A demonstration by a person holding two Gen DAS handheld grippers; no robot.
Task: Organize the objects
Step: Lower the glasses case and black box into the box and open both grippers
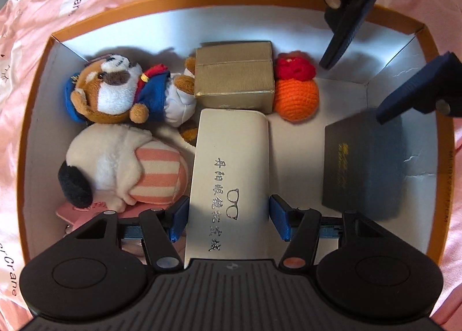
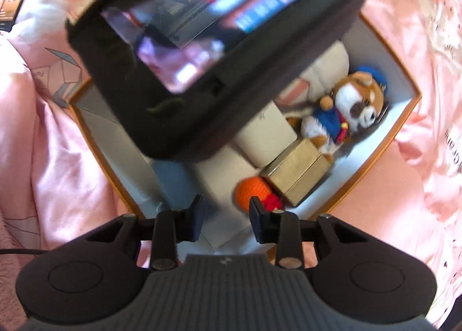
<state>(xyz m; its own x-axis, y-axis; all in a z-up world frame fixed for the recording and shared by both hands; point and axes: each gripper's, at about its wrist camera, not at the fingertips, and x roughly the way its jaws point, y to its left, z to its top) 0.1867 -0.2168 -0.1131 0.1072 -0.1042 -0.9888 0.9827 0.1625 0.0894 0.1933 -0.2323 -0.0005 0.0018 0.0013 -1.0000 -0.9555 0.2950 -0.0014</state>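
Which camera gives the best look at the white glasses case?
The left wrist view. There the glasses case lies in plain sight between the left gripper fingers, its printed text and glasses logo sharp. In the right wrist view the case is blurred and largely hidden behind the other gripper's body.

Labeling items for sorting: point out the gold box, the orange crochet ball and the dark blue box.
gold box (image 1: 234,71), left wrist view, top face.
orange crochet ball (image 1: 296,97), left wrist view, orange body.
dark blue box (image 1: 362,163), left wrist view, lid.

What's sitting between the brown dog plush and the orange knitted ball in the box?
The gold box, touching the orange knitted ball and overlapping the brown dog plush at its legs; clearest in the left wrist view.
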